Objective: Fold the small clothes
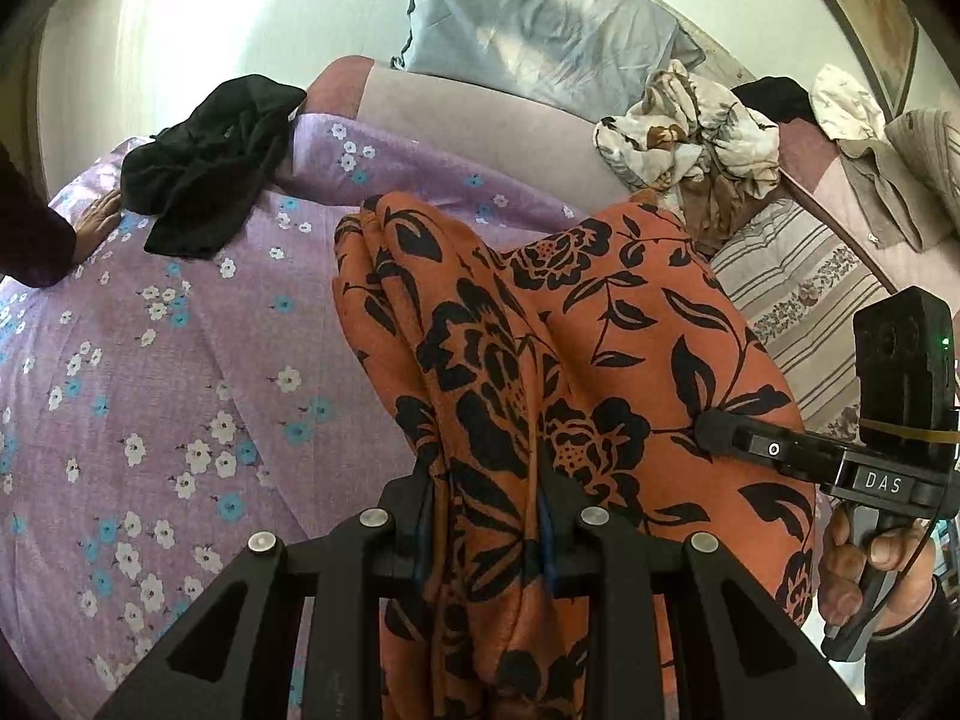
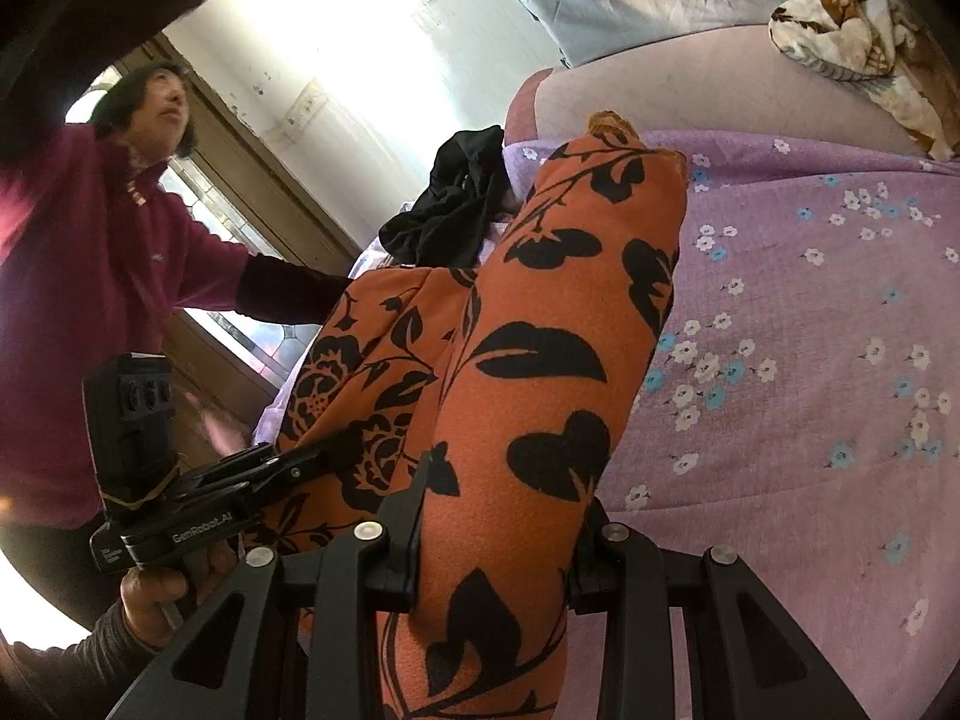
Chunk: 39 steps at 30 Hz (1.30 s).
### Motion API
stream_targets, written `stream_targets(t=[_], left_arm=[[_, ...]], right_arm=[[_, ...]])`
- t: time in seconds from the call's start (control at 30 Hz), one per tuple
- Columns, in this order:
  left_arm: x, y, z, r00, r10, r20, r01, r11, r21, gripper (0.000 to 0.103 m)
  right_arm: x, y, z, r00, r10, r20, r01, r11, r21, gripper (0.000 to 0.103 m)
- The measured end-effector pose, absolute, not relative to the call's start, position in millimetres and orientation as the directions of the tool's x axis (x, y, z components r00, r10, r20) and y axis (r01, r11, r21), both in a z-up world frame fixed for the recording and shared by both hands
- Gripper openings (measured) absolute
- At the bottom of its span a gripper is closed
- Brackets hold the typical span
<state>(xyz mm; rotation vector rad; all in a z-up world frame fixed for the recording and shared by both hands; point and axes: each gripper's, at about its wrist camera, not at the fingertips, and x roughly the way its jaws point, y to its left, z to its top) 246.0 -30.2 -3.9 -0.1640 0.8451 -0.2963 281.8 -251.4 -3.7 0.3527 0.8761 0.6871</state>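
An orange garment with black flowers (image 1: 540,360) hangs bunched over the purple flowered bedsheet (image 1: 180,390). My left gripper (image 1: 486,516) is shut on a gathered fold of it. My right gripper (image 2: 504,540) is shut on another thick fold of the same garment (image 2: 540,360). The right gripper also shows in the left wrist view (image 1: 714,432), pinching the cloth's right side. The left gripper shows in the right wrist view (image 2: 324,450) at the cloth's left side.
A black garment (image 1: 204,162) lies crumpled at the sheet's far left, next to another person's hand (image 1: 96,222). A brown-and-white floral cloth (image 1: 690,132), a grey pillow (image 1: 540,18) and a striped cover (image 1: 798,300) lie behind. A person in a maroon top (image 2: 78,276) stands at the left.
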Motion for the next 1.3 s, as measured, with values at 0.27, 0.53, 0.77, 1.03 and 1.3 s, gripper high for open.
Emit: stream_targets(t=[0.27,0.53,0.77,1.03,1.3], left_arm=[[267.6,-41.2,-23.1,0.604,-0.315,-0.733,0.171,0.949,-0.267,0.028],[282.0,-53.4,-73.0,0.523,-0.307,-0.795,0.142,0.951,-0.274,0.028],[279.8,-54.5,-72.4,0.521,-0.303,-0.798,0.137,0.953,-0.272,0.028],[276.2,-53.2,-46.5,0.539,-0.33,-0.774,0.157,0.943,-0.293,0.028],[286.6,-54.0,-39.5,0.548,-0.345,-0.762,0.158,0.937,-0.311,0.028]], right_arm=[[294.1,-266.8,-25.8,0.42,0.696,-0.583,-0.37,0.718,0.59,0.035],[296.5,-282.4,-77.7,0.359,0.685,-0.634,-0.295,0.727,0.619,0.035],[294.0,-296.5,-90.5,0.347,0.69,-0.635,-0.273,0.722,0.636,0.035],[293.9,-300.7,-64.2,0.364,0.688,-0.627,-0.308,0.725,0.617,0.035],[299.6,-311.1,-55.1,0.386,0.695,-0.607,-0.309,0.717,0.625,0.035]])
